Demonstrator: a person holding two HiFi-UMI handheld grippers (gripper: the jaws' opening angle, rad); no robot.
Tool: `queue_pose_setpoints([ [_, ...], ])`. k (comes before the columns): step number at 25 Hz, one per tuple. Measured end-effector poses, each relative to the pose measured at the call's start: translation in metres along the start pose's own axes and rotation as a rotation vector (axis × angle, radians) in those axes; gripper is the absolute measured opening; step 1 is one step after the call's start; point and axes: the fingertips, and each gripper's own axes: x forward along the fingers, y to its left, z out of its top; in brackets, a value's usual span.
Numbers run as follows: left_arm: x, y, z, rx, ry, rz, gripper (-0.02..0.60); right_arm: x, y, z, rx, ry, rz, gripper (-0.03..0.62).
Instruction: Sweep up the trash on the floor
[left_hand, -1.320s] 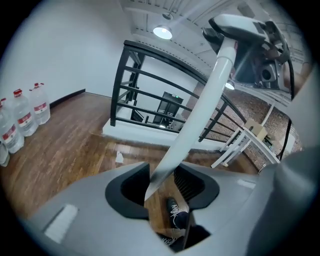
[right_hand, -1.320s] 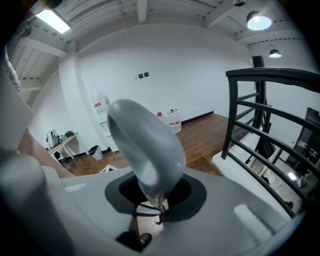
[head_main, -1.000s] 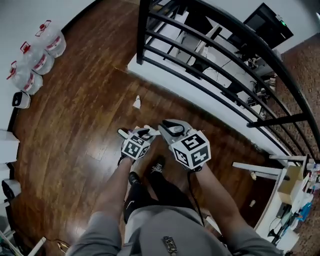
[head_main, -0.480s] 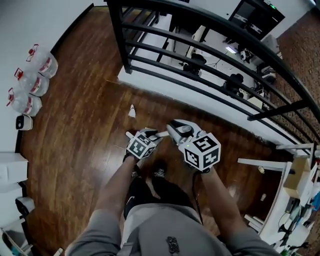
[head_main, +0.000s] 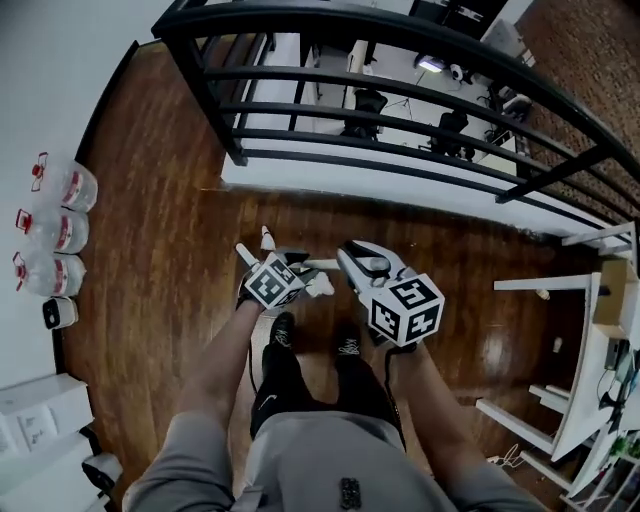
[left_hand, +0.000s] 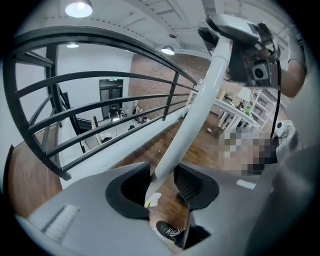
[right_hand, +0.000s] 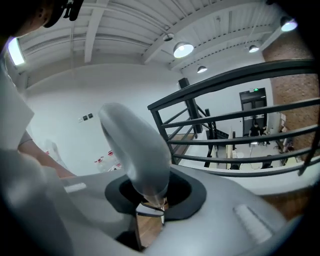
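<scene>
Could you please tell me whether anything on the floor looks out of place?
Yes: a small white scrap lies alone on the dark wooden floor, a little short of the black railing. It looks like stray litter; nothing else stands out.

Bright ceiling lamps (right_hand: 183, 49), glare patches on glossy floor (head_main: 497, 352), fisheye-bent edges, dark vignetted corners, soft foreground

**White scrap on the boards, long pole held aslant**

A small white scrap of trash (head_main: 266, 238) lies alone on the dark wooden floor (head_main: 150, 260), standing up slightly to a point. A long pale pole (left_hand: 192, 110) slants upward. Its lower stretch is clamped in the left gripper (left_hand: 162, 187), and its thick grey top end (right_hand: 137, 145) sits tight in the right gripper (right_hand: 150, 195). Its sweeping end is out of sight.
</scene>
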Motion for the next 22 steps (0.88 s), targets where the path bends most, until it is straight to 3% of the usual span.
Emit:
queue_pose_setpoints([
  [6, 0.005, 0.038, -0.019, 0.212, 0.054, -0.173, 0.149, 0.033, -0.005, -0.019, 0.172, -0.071, -0.217, 0.067],
  [10, 0.022, 0.051, -0.04, 0.307, 0.134, -0.267, 0.15, 0.048, -0.009, -0.041, 0.243, -0.066, -0.316, 0.069],
  [17, 0.055, 0.016, -0.026, 0.382, 0.143, -0.423, 0.153, 0.017, -0.037, -0.063, 0.327, -0.064, -0.481, 0.069],
  [22, 0.071, -0.034, -0.03, 0.452, 0.17, -0.544, 0.153, -0.028, -0.041, -0.09, 0.413, -0.071, -0.595, 0.069],
])
